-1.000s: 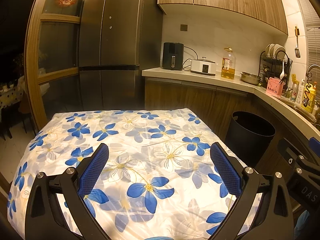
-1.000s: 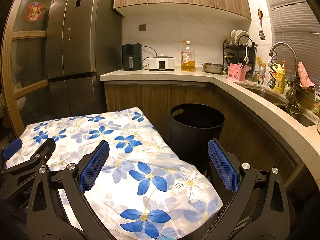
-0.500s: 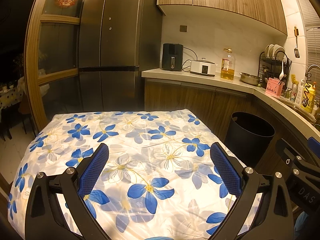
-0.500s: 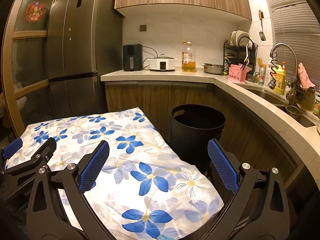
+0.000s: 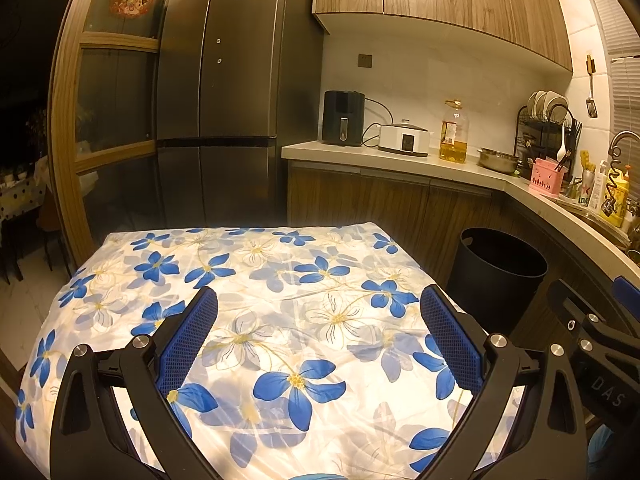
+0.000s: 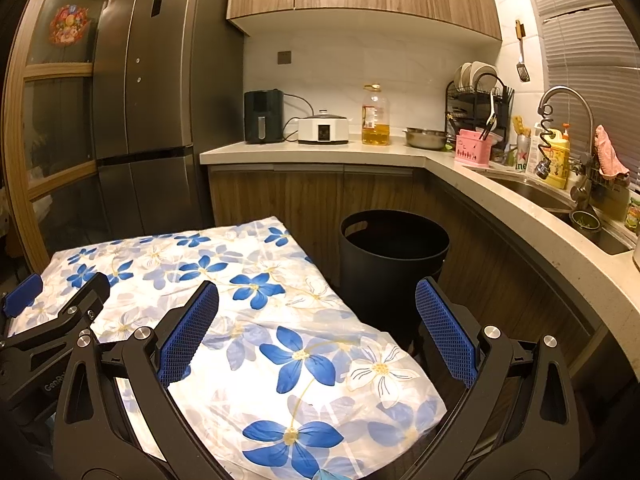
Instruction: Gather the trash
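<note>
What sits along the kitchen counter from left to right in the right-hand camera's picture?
Black air fryer → white cooker → oil bottle → steel bowl → pink utensil holder → faucet → pink cloth.

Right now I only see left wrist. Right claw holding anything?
Observer: No. Right claw is open, nothing between its pads, over the right edge of the table.
Operator: Bin lidded?
Observer: No lid. The black bin has a handle cut-out in its rim. Inside is too dark to tell.
Operator: Sink side?
Observer: A pink rag hangs beside the faucet, outside your frame.
</note>
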